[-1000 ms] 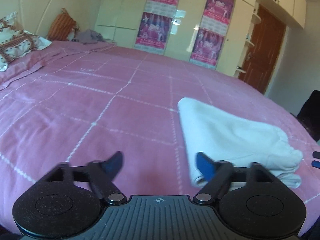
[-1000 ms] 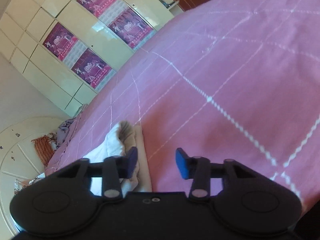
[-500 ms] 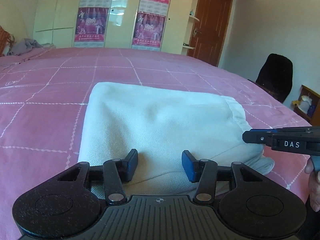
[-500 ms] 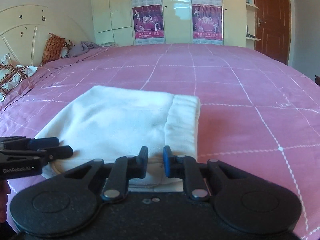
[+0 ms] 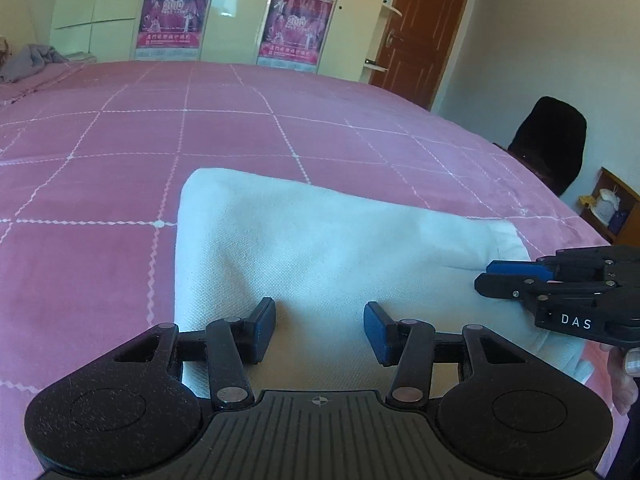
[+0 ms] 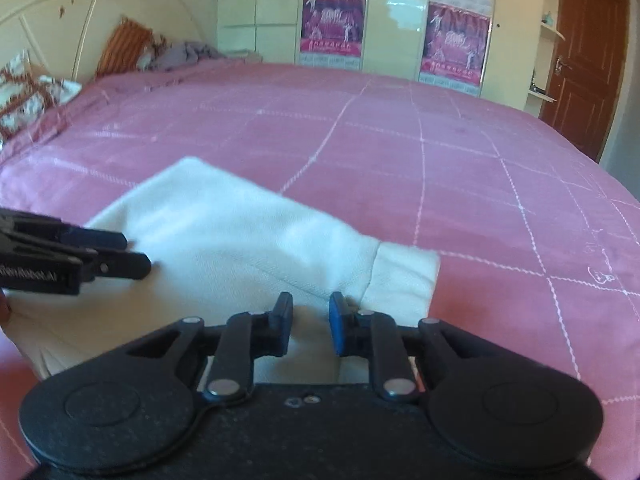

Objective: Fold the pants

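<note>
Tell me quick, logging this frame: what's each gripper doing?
Left gripper: open, over the pants, holding nothing.
Right gripper: open, narrower gap, holding nothing.

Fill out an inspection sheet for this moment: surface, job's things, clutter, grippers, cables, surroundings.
Surface: pink bedspread with white grid lines.
Job's things: white pants, folded into a flat bundle near the bed's edge.
Clutter: grey garment and pillows at the headboard end.
Grippers: left gripper open over the pants; right gripper narrowly open at the cuff end; neither grips cloth.
Cables: nothing seen.
Surroundings: wardrobe with posters, brown door, black chair.
</note>
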Demonstrator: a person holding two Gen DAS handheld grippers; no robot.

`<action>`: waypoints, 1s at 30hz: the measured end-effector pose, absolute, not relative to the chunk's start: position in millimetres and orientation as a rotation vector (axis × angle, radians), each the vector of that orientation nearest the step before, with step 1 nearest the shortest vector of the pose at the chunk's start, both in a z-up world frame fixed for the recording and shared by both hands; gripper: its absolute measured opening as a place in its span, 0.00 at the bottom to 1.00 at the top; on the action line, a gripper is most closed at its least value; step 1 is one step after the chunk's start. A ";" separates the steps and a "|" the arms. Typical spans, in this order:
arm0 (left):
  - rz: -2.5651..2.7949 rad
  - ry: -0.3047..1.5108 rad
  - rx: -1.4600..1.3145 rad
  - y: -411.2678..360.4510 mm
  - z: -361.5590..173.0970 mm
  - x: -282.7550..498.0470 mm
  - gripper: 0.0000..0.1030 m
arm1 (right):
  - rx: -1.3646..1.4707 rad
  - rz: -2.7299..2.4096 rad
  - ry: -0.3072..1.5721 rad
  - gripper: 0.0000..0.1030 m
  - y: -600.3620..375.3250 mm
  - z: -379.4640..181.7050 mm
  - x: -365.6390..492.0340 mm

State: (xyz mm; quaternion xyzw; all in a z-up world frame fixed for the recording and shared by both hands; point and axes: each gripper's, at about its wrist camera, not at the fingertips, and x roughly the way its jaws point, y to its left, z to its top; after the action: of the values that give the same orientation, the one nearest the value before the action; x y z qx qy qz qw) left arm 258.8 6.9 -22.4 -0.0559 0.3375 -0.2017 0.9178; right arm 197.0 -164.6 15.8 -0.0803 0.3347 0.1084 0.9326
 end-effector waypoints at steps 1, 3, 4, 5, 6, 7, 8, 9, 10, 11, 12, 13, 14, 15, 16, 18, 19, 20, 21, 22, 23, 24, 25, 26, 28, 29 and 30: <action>-0.419 0.715 -0.123 8.1 -17.1 259.8 0.48 | -0.173 0.231 0.678 0.18 -165.1 14.1 195.0; -0.440 0.699 -0.155 12.0 0.7 263.5 0.48 | -0.204 0.246 0.682 0.18 -164.1 18.9 192.7; -0.450 0.669 -0.157 12.3 9.2 266.7 0.48 | -0.191 0.258 0.675 0.20 -164.9 24.9 192.2; -0.454 0.648 -0.148 10.9 16.3 273.8 0.48 | -0.165 0.279 0.655 0.21 -166.3 32.5 192.8; -0.460 0.644 -0.139 8.4 20.5 281.5 0.48 | -0.152 0.289 0.634 0.21 -166.3 41.0 196.2; -0.465 0.643 -0.128 5.6 22.1 291.3 0.48 | -0.157 0.288 0.627 0.22 -165.0 46.2 202.6; -0.463 0.650 -0.110 2.7 19.8 301.7 0.48 | -0.166 0.293 0.635 0.22 -163.3 49.6 212.4; -0.448 0.671 -0.091 0.5 14.3 311.9 0.51 | -0.177 0.286 0.662 0.22 -162.0 50.0 222.8; -0.425 0.708 -0.076 -0.7 5.3 321.7 0.55 | -0.190 0.276 0.687 0.23 -160.8 47.5 232.6; -0.408 0.761 -0.067 -0.3 -5.8 330.7 0.55 | -0.209 0.263 0.733 0.23 -162.2 39.7 247.4; -0.412 0.802 -0.082 2.9 -13.0 336.0 0.55 | -0.220 0.259 0.791 0.22 -163.8 30.3 258.0; -0.417 0.787 -0.105 6.9 -11.3 335.0 0.55 | -0.219 0.268 0.816 0.22 -166.1 25.0 262.8; -0.417 0.752 -0.111 10.2 -5.7 333.1 0.55 | -0.220 0.279 0.813 0.21 -167.6 25.4 262.5; -0.405 0.724 -0.103 12.0 -1.0 333.9 0.56 | -0.225 0.282 0.796 0.21 -167.5 29.5 260.3; -0.387 0.710 -0.099 13.8 1.4 338.6 0.56 | -0.217 0.286 0.768 0.21 -168.2 34.7 257.8; -0.372 0.724 -0.112 16.0 -2.2 349.8 0.56 | -0.159 0.293 0.732 0.22 -173.5 41.5 260.2; -0.371 0.756 -0.101 15.0 -9.5 355.8 0.56 | -0.138 0.286 0.739 0.22 -175.2 40.1 264.1; -0.383 0.791 -0.081 12.8 -18.8 361.2 0.56 | -0.126 0.263 0.780 0.22 -177.6 33.7 273.4; -0.389 0.779 -0.051 10.2 -20.8 359.3 0.57 | -0.120 0.254 0.820 0.21 -179.1 26.0 279.2; -0.387 0.773 -0.017 6.8 -18.3 355.2 0.57 | -0.105 0.258 0.832 0.21 -181.2 20.7 280.7; -0.381 0.768 0.010 4.5 -12.3 348.6 0.57 | -0.094 0.258 0.826 0.21 -183.0 19.6 278.4; -0.377 0.746 0.024 3.7 -4.7 339.4 0.57 | -0.093 0.256 0.816 0.22 -183.6 23.4 273.9; -0.385 0.719 0.034 3.1 -0.1 329.5 0.60 | -0.097 0.255 0.786 0.25 -183.3 29.8 265.9; -0.395 0.705 0.055 1.6 2.0 319.9 0.64 | -0.107 0.262 0.745 0.27 -182.9 36.2 254.6; -0.382 0.720 0.137 -4.5 -0.8 306.5 0.67 | -0.124 0.280 0.734 0.29 -181.4 38.3 239.3; -0.383 0.714 0.170 -6.6 -2.2 298.7 0.67 | -0.140 0.281 0.755 0.29 -179.8 34.9 234.9; -0.375 0.697 0.192 -6.3 -1.9 288.1 0.67 | -0.166 0.280 0.776 0.29 -176.4 31.5 231.9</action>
State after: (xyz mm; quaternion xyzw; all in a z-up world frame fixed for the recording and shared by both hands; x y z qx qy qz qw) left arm 288.1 -6.3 -1.9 0.0934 0.3389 -0.1824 0.9183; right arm 231.9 -176.4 31.5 -0.0806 0.3765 0.1361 0.9128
